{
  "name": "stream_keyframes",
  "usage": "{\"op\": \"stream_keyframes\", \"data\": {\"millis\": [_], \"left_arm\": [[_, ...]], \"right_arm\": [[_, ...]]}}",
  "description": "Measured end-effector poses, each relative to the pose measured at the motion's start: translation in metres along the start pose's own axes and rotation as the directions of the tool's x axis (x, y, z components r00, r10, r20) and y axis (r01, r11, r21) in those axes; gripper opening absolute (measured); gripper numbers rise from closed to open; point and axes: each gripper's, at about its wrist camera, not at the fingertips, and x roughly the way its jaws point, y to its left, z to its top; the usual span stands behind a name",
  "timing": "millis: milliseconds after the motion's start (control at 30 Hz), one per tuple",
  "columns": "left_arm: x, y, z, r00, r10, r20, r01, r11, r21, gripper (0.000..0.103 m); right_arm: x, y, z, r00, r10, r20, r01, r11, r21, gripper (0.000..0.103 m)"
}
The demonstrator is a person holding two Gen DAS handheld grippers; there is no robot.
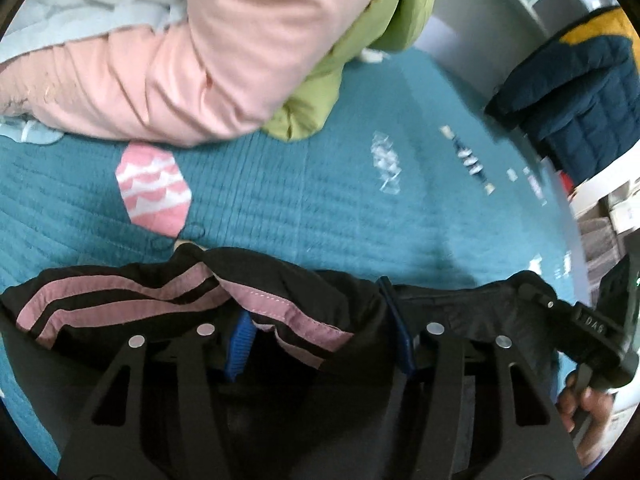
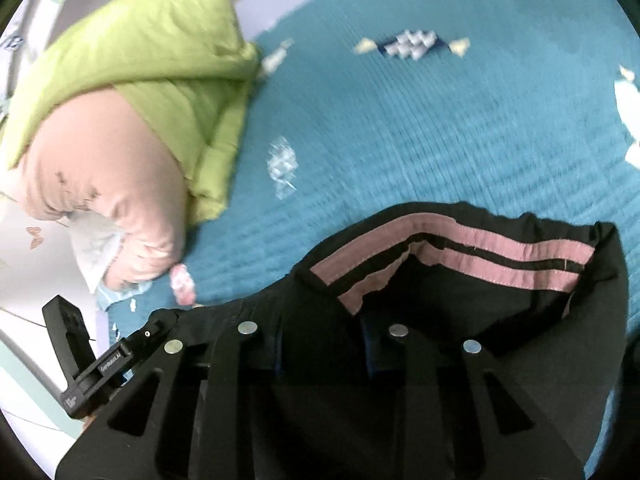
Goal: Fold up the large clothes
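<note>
Fingers (image 1: pixel 239 344) on black garment (image 1: pixel 120 300) edge, teal bedspread (image 1: pixel 320 200) beyond

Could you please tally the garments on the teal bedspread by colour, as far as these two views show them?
Black with pink stripes: 1
Pink: 1
Lime green: 1
Navy quilted with yellow: 1
Pale blue: 1
Total: 5
</note>
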Motion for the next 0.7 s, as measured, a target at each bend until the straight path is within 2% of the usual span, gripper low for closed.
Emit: {"op": "stream_keyframes", "data": {"millis": [167, 300, 433, 533, 633, 700], "left_arm": [[-0.04, -0.012, 0.005, 0.996, -0.059, 0.068, 0.061, 0.998, -0.014, 0.057], [-0.089, -0.022, -0.021, 0.983, -0.126, 0.136, 0.121, 0.992, 0.046, 0.057], [-0.139, -0.034, -0.064, 0.967, -0.17, 0.193, 0.15, 0.982, 0.111, 0.057], [-0.175, -0.044, -0.104, 0.958, -0.178, 0.223, 0.14, 0.975, 0.175, 0.057], [-0.207, -0.049, -0.143, 0.946, -0.205, 0.249, 0.16, 0.969, 0.19, 0.057], [-0.224, -0.054, -0.171, 0.944, -0.2, 0.261, 0.143, 0.964, 0.222, 0.057]], "right_arm": [[-0.034, 0.022, 0.001, 0.997, 0.036, 0.07, -0.035, 0.999, -0.021, 0.025], [-0.073, 0.03, -0.022, 0.989, 0.093, 0.111, -0.085, 0.994, -0.074, 0.025], [-0.118, 0.034, -0.059, 0.972, 0.167, 0.162, -0.151, 0.983, -0.106, 0.025], [-0.153, 0.04, -0.097, 0.964, 0.183, 0.195, -0.156, 0.977, -0.148, 0.025], [-0.187, 0.042, -0.135, 0.956, 0.202, 0.211, -0.166, 0.971, -0.174, 0.025], [-0.208, 0.043, -0.165, 0.955, 0.193, 0.224, -0.15, 0.97, -0.193, 0.025]]}}
